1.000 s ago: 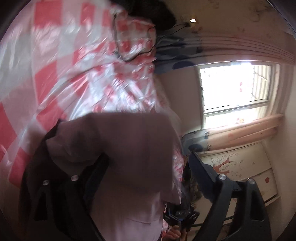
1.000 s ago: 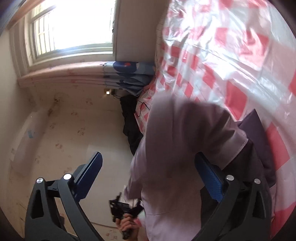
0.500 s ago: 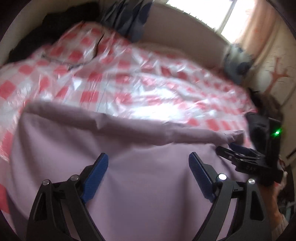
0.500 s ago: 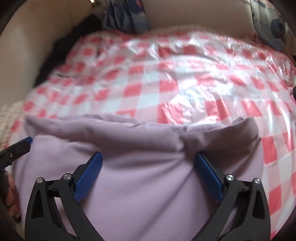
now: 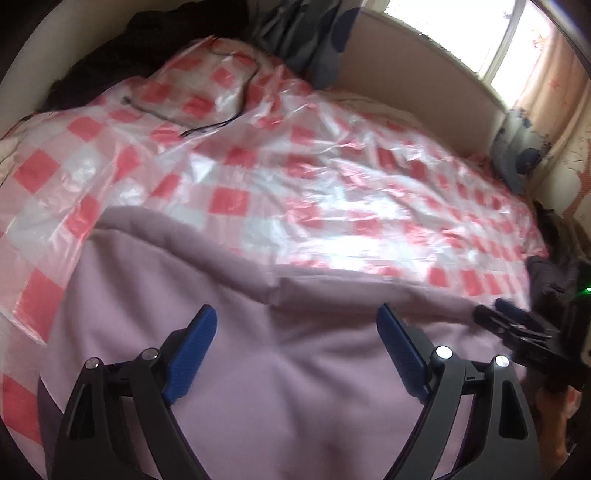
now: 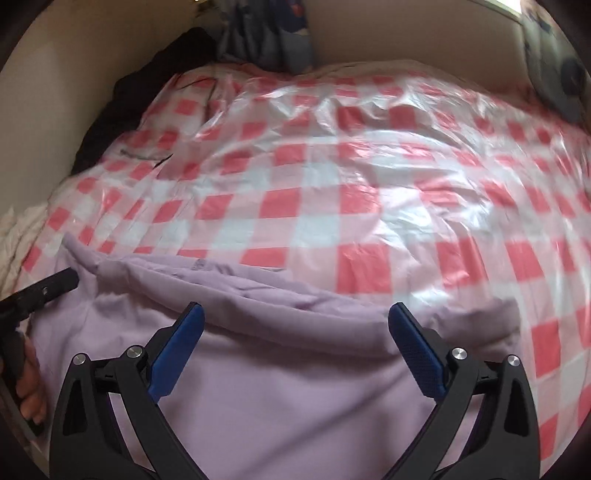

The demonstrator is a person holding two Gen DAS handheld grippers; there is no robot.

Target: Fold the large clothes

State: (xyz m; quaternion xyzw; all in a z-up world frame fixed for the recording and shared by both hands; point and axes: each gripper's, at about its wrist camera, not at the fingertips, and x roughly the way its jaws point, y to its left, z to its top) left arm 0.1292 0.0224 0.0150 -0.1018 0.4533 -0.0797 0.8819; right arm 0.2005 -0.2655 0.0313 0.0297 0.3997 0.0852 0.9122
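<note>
A large lilac garment (image 5: 295, 376) lies spread on the near side of the bed, its far edge rolled into a thick fold; it also fills the lower half of the right wrist view (image 6: 280, 398). My left gripper (image 5: 295, 325) is open and empty just above the garment, fingers apart near its folded edge. My right gripper (image 6: 295, 321) is open and empty above the same fold. The right gripper shows at the right edge of the left wrist view (image 5: 517, 325); the left gripper shows at the left edge of the right wrist view (image 6: 44, 291).
A red-and-white checked plastic sheet (image 5: 332, 177) covers the bed (image 6: 351, 177). A black cable (image 5: 214, 125) lies on it far left. Dark clothes (image 5: 122, 48) and blue-grey pillows (image 5: 314, 33) are piled at the headboard. A window (image 5: 517, 37) is at the far right.
Both grippers have swung down from a tilted view of the room and lifted garment to face the bed. The lilac garment now lies flat on the sheet, released by both.
</note>
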